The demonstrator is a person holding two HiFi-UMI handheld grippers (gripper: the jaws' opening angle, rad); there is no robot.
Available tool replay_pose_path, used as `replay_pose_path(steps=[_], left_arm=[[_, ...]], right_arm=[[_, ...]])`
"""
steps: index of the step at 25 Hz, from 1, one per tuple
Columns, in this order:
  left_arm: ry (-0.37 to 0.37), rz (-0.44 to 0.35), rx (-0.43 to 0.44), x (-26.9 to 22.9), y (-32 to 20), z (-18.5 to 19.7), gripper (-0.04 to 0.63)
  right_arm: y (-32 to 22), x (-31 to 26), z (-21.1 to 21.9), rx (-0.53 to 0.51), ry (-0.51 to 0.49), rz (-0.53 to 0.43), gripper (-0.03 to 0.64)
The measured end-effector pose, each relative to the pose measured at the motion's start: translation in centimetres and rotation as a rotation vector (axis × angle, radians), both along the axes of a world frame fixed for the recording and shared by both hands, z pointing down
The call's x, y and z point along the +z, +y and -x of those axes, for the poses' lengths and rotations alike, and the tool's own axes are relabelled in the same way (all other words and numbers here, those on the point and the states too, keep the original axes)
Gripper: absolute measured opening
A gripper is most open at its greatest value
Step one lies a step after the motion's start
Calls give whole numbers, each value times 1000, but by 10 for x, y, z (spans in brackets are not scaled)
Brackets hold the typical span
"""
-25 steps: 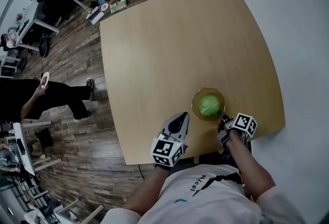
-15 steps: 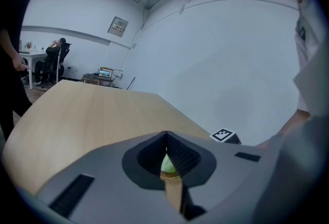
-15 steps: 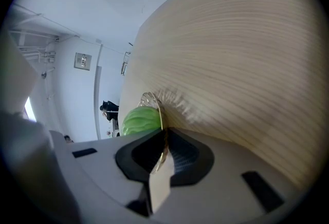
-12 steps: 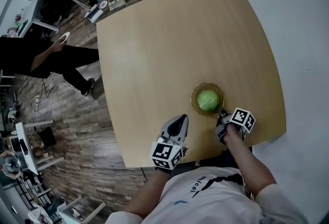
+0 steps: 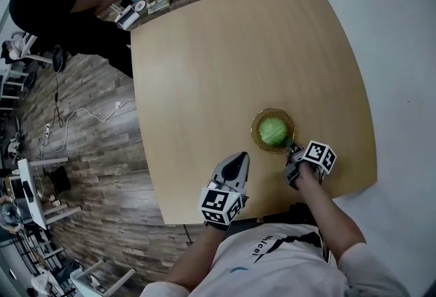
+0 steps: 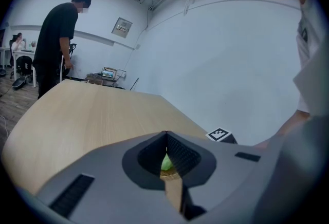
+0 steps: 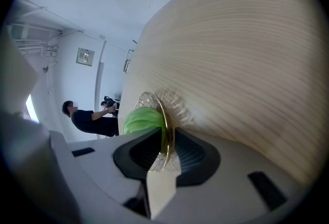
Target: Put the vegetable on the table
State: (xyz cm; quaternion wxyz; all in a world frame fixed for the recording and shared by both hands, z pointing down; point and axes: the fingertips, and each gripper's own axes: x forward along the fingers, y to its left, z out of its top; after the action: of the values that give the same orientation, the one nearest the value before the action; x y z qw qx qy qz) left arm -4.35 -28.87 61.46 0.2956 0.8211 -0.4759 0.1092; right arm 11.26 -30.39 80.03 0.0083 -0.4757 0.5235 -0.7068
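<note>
From the head view I count one bench (image 5: 225,57), pale wood grain, squarish with rounded corners. It carries one round dish (image 5: 255,133) of amber-tinted glass. The dish holds one vegetable (image 5: 274,131), a green, leafy ball, near the bench's near right edge. There are two grippers. The left gripper (image 5: 240,157) is grey and wedge-shaped and sits over the near edge, apart from the dish. The right gripper (image 5: 291,150) reaches the dish's near rim. One person (image 5: 48,6) in black stands on the plank floor beyond the far left corner.

In the left gripper view, the left gripper (image 6: 165,134) has its ribbed dark pads meeting at the tips with nothing between them. A sliver of the vegetable (image 6: 166,162) shows in the gap behind.

In the right gripper view, the right gripper (image 7: 165,138) pinches the dish's (image 7: 149,97) thin, patterned, gold-edged rim between its pads. The vegetable (image 7: 141,119) lies inside the dish.
</note>
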Motion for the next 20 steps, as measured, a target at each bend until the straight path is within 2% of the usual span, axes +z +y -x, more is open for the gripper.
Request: replay_pose_path(steps=[4,9,14,20], left_arm=[[13,8,9,1,1,1,12],[31,28,34,1,12,-4,12],[38,25,56,-7,27,-3,12],[58,-9,82,-27,41,-3,12]], right_arm=[[5,-5,-4,-11,29,2,75],[23,-23,-10,-77,125,-28,74],[27,-65,4,-141,176,-157,34],[33,-125,29,-222,208,-341,20]])
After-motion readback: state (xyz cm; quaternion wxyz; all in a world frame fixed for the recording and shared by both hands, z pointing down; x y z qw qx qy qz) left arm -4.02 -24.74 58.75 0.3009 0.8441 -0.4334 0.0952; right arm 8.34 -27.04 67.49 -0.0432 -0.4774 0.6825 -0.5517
